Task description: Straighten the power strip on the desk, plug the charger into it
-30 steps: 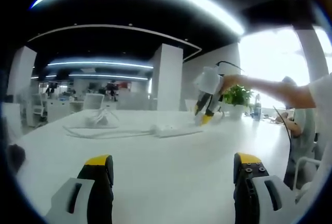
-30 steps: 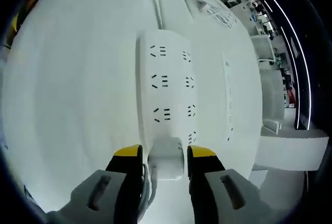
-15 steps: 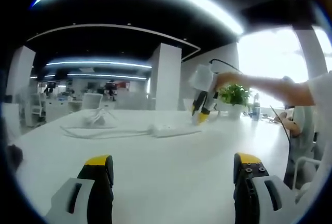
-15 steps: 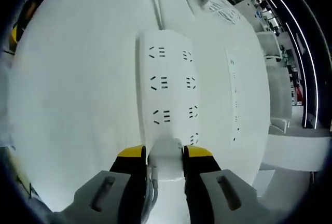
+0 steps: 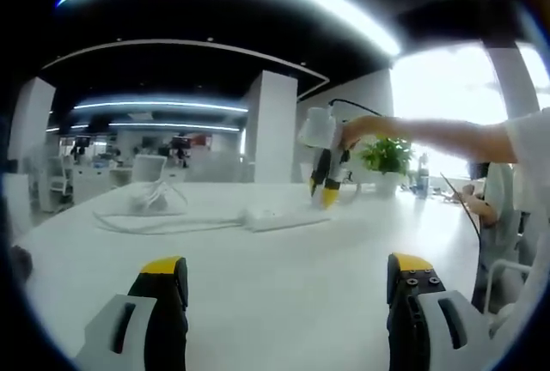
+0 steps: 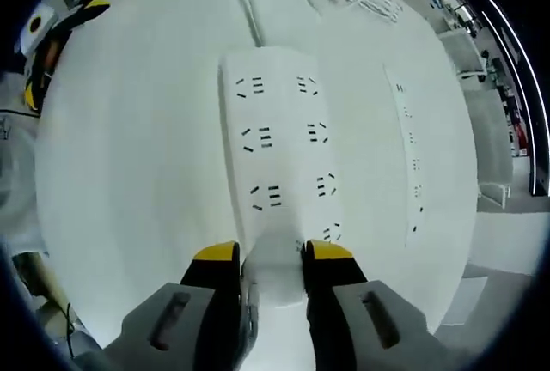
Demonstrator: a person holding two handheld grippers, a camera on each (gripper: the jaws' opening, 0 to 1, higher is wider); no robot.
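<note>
The white power strip [image 6: 279, 143] lies lengthwise on the white desk, with several socket pairs facing up. My right gripper [image 6: 271, 255] is shut on the white charger [image 6: 273, 261], which hangs over the strip's near end beside the last socket. In the left gripper view the strip [image 5: 279, 216] lies far across the desk. The right gripper [image 5: 322, 189] points down over the strip's right end, held by a person's outstretched arm [image 5: 430, 136]. My left gripper [image 5: 287, 268] is open over bare desk with nothing between its jaws.
The strip's cord [image 6: 249, 6] runs away to a loose bundle of white cable [image 5: 146, 203] at the desk's far side. A potted plant [image 5: 387, 158] and a bottle [image 5: 421, 173] stand at the far right. Office chairs and desks fill the background.
In the left gripper view the right gripper, with the charger in it, has slid left along the strip. In the right gripper view the charger now covers more of the strip's near end.
</note>
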